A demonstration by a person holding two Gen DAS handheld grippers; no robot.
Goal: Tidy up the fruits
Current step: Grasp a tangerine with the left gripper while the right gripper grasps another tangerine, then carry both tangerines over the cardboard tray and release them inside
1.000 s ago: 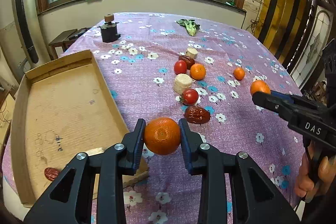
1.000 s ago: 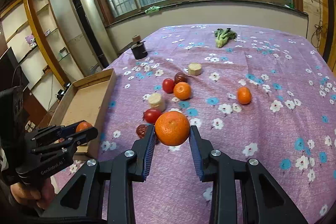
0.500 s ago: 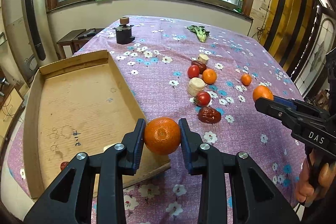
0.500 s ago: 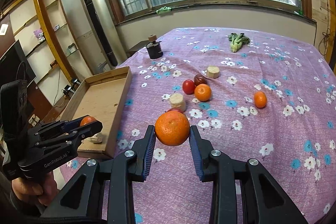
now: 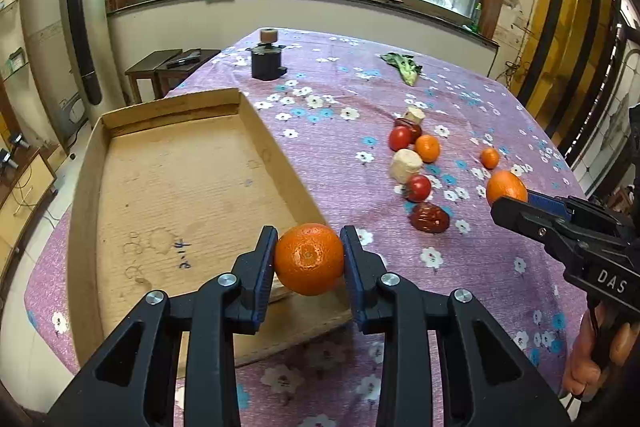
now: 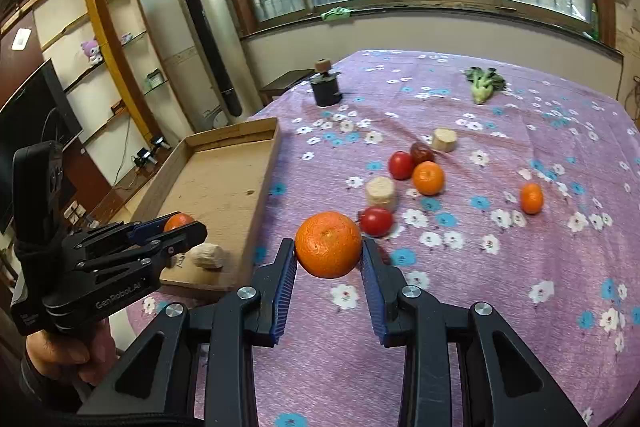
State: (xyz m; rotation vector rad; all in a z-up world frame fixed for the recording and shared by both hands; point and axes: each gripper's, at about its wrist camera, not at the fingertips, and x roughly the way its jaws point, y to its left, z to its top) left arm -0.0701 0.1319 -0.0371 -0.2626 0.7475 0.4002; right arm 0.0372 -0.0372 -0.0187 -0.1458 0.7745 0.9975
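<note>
Left wrist: left claw grips orange (above tray).

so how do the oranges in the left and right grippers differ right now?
Position: the left gripper's orange hangs over the near corner of the cardboard tray; the right gripper's orange is over the flowered tablecloth, outside the tray.
Neighbours: the left one is above a pale chunk lying in the tray; the right one sits just in front of a tomato.
Shared: both are round and orange, clamped between blue-padded fingers, off the surface.
</note>
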